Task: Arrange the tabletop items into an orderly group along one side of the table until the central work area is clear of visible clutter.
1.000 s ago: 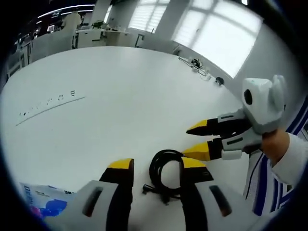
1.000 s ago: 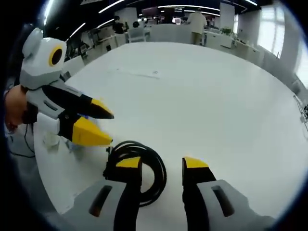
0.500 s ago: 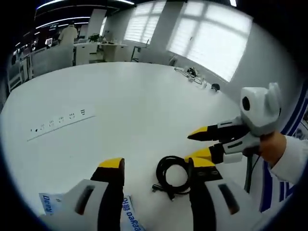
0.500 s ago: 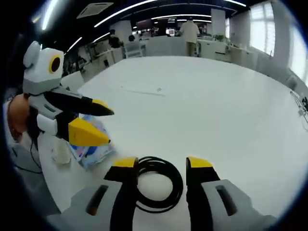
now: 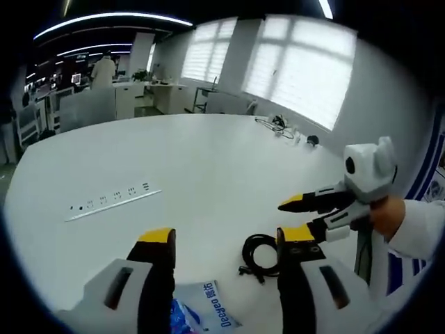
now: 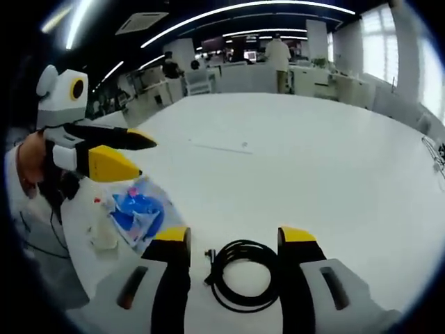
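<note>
Right gripper view: cable coil (image 6: 241,282) seemingly near table (image 6: 313,160) edge.

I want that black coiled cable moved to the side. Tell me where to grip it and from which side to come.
Grip the coiled cable across one side of its loop, where the strands lie bundled. It lies flat on the white table, so coming down from above looks best. The right gripper is open with the coil between its fingers; shifting sideways should put one finger inside the ring.
</note>
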`<state>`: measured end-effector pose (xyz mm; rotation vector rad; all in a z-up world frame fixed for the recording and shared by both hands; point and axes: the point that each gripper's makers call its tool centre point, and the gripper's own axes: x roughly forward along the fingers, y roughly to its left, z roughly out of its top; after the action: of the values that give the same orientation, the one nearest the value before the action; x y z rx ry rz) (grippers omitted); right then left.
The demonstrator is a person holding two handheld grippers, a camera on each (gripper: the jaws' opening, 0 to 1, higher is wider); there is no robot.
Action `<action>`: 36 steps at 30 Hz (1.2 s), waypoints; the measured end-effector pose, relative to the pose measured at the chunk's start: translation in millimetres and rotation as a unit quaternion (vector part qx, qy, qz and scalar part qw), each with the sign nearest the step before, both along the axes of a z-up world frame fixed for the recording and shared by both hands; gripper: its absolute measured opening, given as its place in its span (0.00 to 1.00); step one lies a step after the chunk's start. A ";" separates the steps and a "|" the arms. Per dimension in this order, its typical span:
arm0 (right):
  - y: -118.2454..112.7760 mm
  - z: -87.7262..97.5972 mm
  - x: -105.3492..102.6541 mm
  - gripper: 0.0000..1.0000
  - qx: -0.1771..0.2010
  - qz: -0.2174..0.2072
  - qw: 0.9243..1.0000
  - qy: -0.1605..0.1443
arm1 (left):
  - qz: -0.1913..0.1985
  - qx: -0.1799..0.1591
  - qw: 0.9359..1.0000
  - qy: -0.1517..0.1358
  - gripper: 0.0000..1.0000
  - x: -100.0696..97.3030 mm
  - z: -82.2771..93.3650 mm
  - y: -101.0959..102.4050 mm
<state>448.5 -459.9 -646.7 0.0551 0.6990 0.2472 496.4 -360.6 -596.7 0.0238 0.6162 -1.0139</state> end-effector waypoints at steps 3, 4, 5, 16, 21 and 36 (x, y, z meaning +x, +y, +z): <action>7.6 5.0 0.0 0.51 0.000 0.004 1.000 -0.004 | -0.001 0.000 1.000 -0.005 0.65 -0.9 3.5 12.4; 10.5 6.1 0.1 0.51 -0.001 0.005 1.000 -0.004 | -0.001 0.000 1.000 -0.006 0.67 -1.0 4.0 15.9; 12.3 6.9 0.1 0.51 -0.001 0.006 1.000 -0.005 | -0.003 -0.002 1.000 -0.007 0.68 -2.0 5.8 20.8; 39.0 15.2 0.2 0.57 0.003 0.017 1.000 -0.014 | 0.000 0.020 0.999 -0.026 0.84 -4.9 15.8 81.6; 54.3 13.8 -1.1 0.59 0.005 0.024 1.000 -0.013 | 0.006 0.040 0.999 -0.033 0.89 -7.7 13.7 118.5; 95.6 18.8 -4.2 0.68 0.009 0.039 0.999 -0.022 | 0.025 0.056 0.998 -0.024 0.94 -17.5 10.8 183.2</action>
<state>444.2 -364.2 -627.9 0.0401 0.6557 0.3290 478.9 -177.4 -585.9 0.1301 0.6258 -0.9268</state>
